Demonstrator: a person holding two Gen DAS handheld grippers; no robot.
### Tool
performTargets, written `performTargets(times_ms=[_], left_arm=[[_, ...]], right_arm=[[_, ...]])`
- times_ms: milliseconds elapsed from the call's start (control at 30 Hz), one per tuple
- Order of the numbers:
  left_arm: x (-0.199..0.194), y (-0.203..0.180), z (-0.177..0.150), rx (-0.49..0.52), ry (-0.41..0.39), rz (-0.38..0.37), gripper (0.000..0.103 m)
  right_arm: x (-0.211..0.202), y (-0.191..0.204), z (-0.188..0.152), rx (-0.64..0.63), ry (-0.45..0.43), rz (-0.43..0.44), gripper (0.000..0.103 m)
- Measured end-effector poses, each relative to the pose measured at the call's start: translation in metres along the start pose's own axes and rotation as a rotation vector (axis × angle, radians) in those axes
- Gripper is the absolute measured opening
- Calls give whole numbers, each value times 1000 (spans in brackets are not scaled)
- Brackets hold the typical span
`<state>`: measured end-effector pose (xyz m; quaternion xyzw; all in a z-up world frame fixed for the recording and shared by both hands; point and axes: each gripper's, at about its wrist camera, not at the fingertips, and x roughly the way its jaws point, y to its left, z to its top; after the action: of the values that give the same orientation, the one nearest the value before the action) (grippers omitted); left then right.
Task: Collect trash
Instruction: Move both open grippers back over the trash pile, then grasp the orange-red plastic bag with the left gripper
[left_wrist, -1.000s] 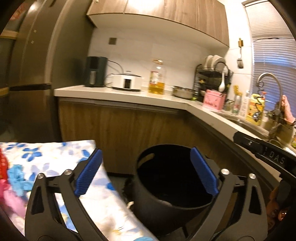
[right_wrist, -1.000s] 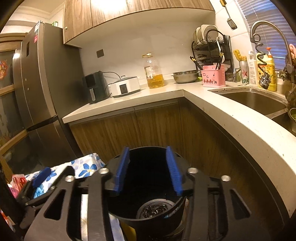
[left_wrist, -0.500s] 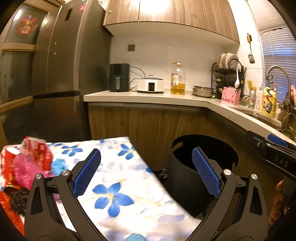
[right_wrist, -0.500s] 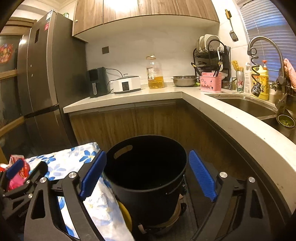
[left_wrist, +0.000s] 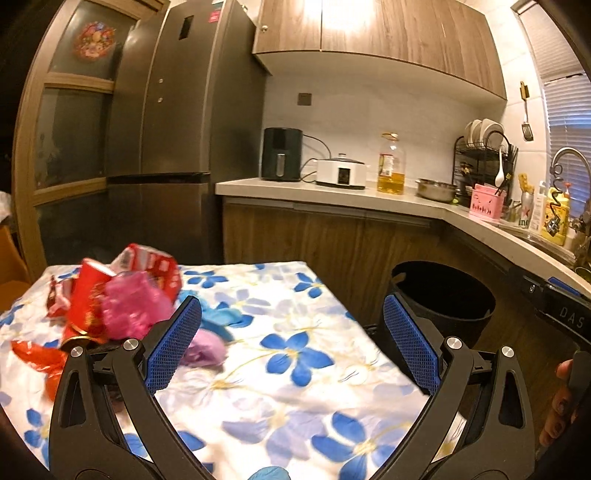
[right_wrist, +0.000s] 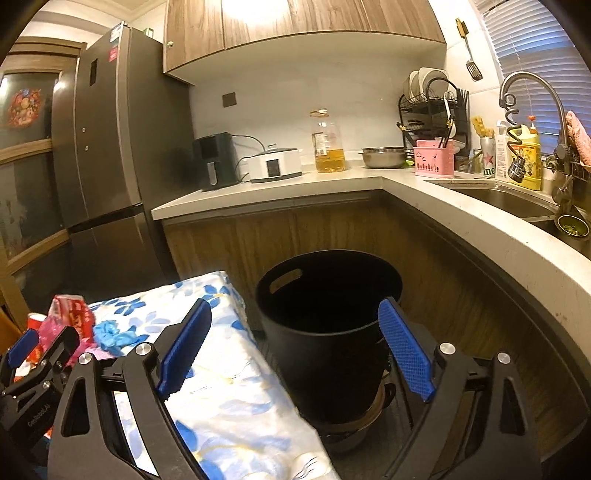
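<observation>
The fridge stood tall at the left, and the counter ran from it round the corner to the sink. Before them a table lay under a white cloth with blue flowers. A black bin stood on the floor just beside the table's right edge, below the counter's curve; its inside was too dark to tell what it held. It seemed to rest on a round metal thing, only partly seen.

The trash lay heaped on the table's far left part: a red cup, red packets, crumpled pink plastic, with a blue scrap and a pale purple wad near it. Motion blurred the heap.

On the counter stood a black appliance, a white cooker, an oil bottle about a third full, a steel bowl, a pink holder with utensils in it, and a dish rack holding plates. Bottles stood by the tap.

The left gripper hung over the table with its jaws spread wide and nothing between them; its left finger stood in front of the trash, hiding part of it. The right gripper was likewise wide apart and held nothing, its fingers framing the bin, the left one over the cloth's edge.
</observation>
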<state>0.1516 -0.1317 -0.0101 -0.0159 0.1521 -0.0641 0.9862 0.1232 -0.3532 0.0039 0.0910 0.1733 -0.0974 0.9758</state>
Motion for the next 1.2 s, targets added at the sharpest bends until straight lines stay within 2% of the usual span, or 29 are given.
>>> performTargets(times_ms=[533,900,1067,1200], left_arm=[[-39,66,-16,-37,-1,118,97],[-56,125,-43,-67,-24,287,97],[-52,159,-54,-108,11,351,97],[-45,178,-59,-116,39,369,97]], right_arm=[[-18,68,-35,-46,18,91,89],[-14,114,-63,-93,44,179,89],[-8,138,-76,-115,65,229,89],[-3,159,-84,-135,82,274,89]])
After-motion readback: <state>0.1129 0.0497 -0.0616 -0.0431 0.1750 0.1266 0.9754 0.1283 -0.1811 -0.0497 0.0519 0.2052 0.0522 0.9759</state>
